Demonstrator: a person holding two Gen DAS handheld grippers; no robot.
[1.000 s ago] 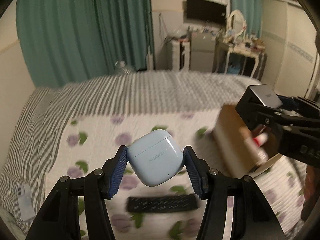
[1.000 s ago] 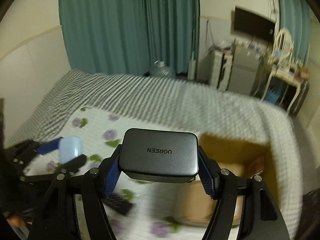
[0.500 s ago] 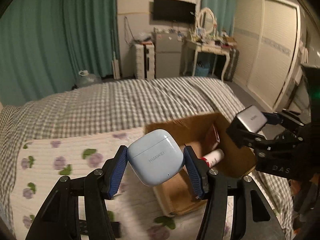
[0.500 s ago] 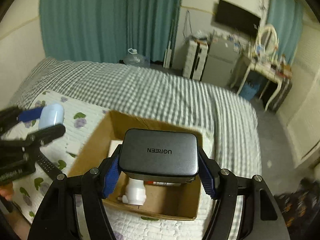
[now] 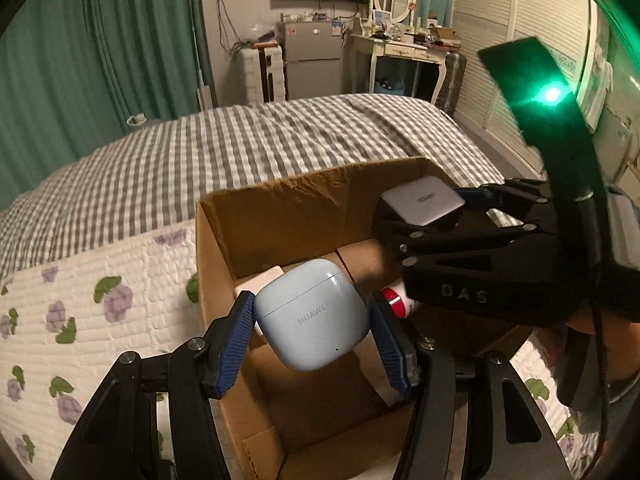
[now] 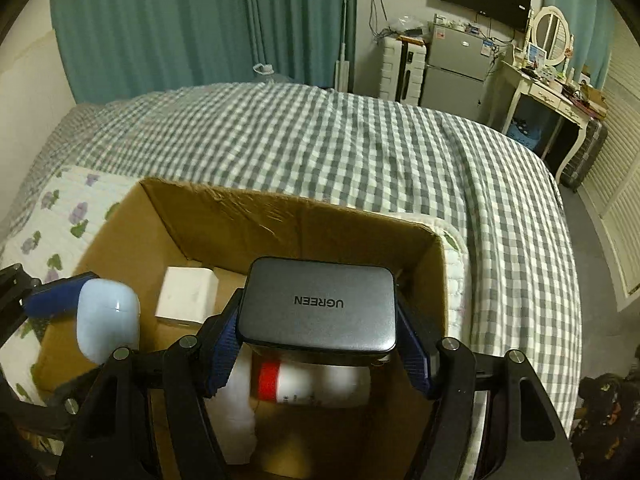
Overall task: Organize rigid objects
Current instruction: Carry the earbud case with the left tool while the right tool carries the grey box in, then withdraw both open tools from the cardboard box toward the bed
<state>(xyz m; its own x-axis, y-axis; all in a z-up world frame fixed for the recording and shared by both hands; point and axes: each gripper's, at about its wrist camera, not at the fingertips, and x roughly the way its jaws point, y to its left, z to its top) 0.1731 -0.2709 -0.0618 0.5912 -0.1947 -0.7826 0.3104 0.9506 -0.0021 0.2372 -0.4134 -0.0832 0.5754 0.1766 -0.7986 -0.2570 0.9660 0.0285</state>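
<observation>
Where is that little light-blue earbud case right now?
The light-blue earbud case is pinched in the left claw, hanging over the open cardboard box on the bed, just above a white box inside.

I see a pale blue earbud case (image 5: 312,314), glossy, rounded, lid shut, marked HUAWEI. It is tilted and clamped between blue pads, above the box's near-left part.

I see a grey charger (image 6: 318,304), a flat rounded block marked UGREEN, label upward. It is held level between blue pads, above the box's right half.

The box (image 6: 240,216) is brown cardboard, open-topped, resting on the bed where the floral quilt meets the checked cover.

Inside the box I see a white block (image 6: 186,296) on the floor near the far-left corner, and a white bottle (image 6: 316,386) with a red band lying on its side beneath the charger.
</observation>
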